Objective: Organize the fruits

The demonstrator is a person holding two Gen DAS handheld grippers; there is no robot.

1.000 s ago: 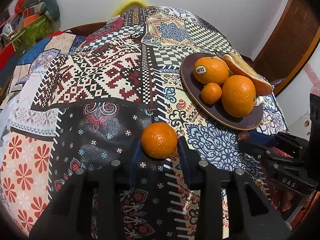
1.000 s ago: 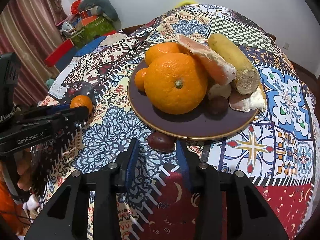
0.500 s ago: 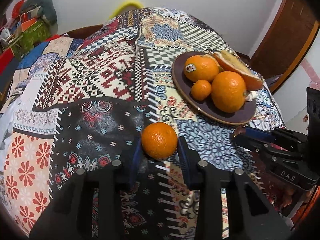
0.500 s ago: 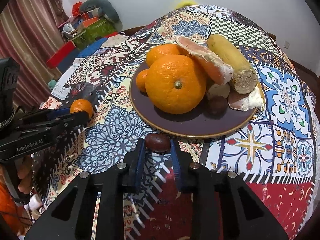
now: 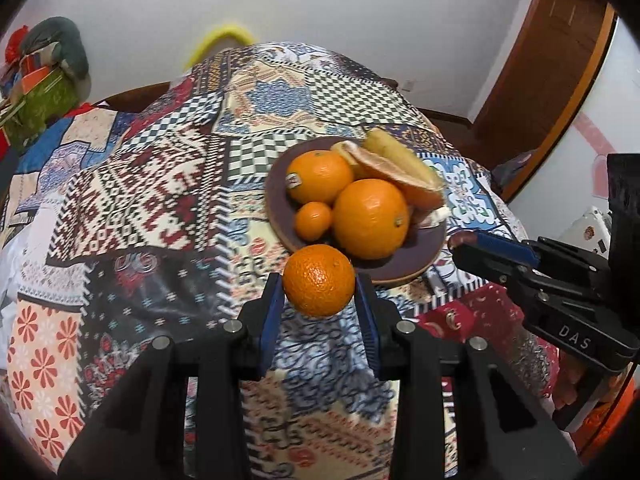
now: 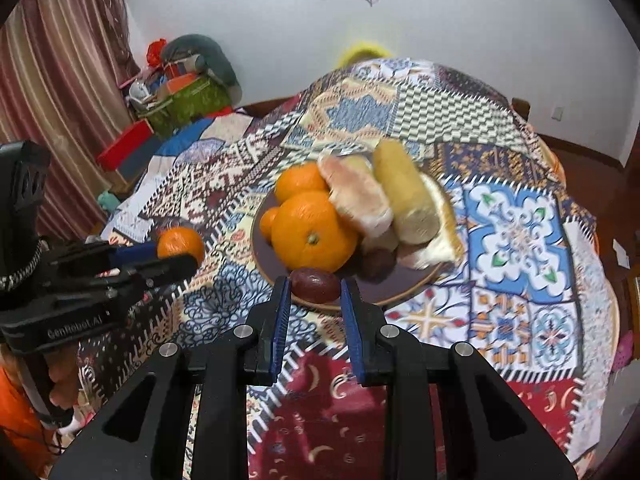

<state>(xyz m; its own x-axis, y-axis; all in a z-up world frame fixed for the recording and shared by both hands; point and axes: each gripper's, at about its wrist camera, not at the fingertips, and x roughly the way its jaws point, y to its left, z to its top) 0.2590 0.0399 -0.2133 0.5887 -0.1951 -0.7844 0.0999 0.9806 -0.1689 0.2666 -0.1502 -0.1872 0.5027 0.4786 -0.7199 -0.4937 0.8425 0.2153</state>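
My left gripper (image 5: 319,292) is shut on a small orange (image 5: 319,280) and holds it above the cloth, just short of the near rim of the brown plate (image 5: 404,268). The plate holds two big oranges (image 5: 370,219), a tiny orange (image 5: 313,221), a grapefruit wedge and a yellow piece. My right gripper (image 6: 313,294) is shut on a dark brown date-like fruit (image 6: 315,285), lifted at the plate's near rim (image 6: 404,294). The left gripper with its orange (image 6: 180,243) also shows in the right wrist view, at left.
A patchwork cloth (image 5: 160,184) covers the round table. Boxes and bags (image 6: 180,92) are piled by the curtain at far left. A wooden door (image 5: 552,60) stands at right. The right gripper's body (image 5: 560,292) is at the right edge of the left wrist view.
Both grippers have lifted their fruit off the cloth and moved toward the plate. The right gripper closed on the brown fruit about a second ago; the left one has carried the orange rightward.
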